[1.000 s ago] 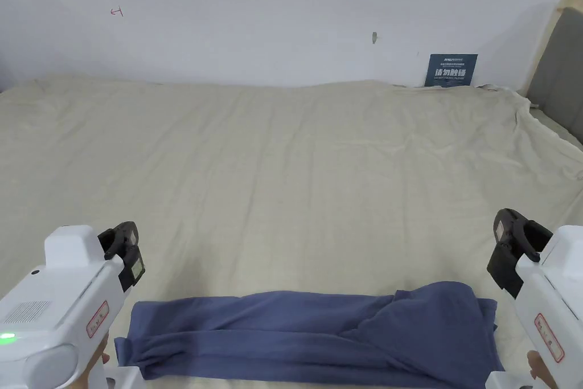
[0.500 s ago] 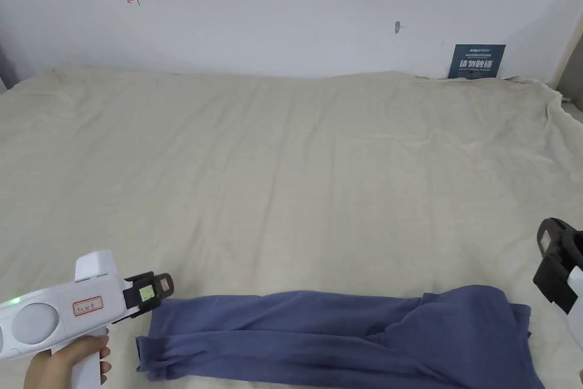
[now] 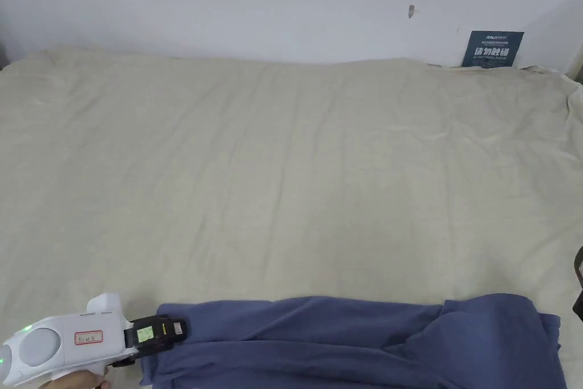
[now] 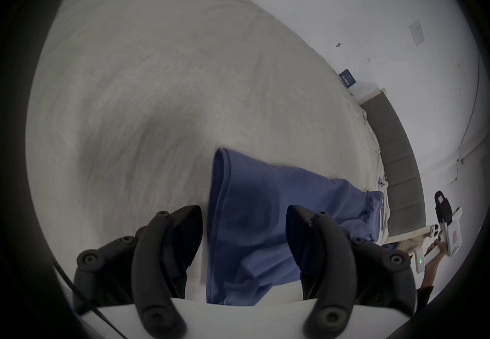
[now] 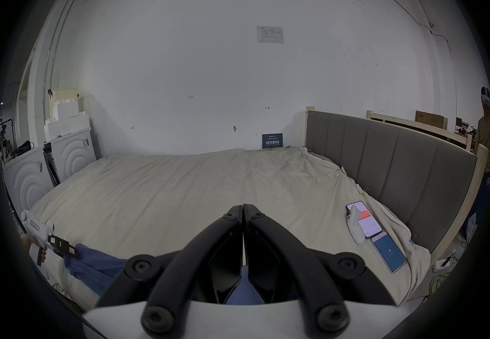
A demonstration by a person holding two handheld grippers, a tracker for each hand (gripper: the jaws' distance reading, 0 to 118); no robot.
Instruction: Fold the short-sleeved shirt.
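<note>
The blue shirt (image 3: pixel 353 339), already folded into a long band, lies along the near edge of the bed (image 3: pixel 284 168). The left gripper (image 4: pixel 244 233) is at the band's left end with its 2 jaws wide apart, straddling the cloth without pinching it. The right gripper (image 5: pixel 243 208) has its jaws pressed together on nothing and sits past the right end. To do this well, slide 1 jaw under every layer before closing, then carry that end straight across to meet the other.
</note>
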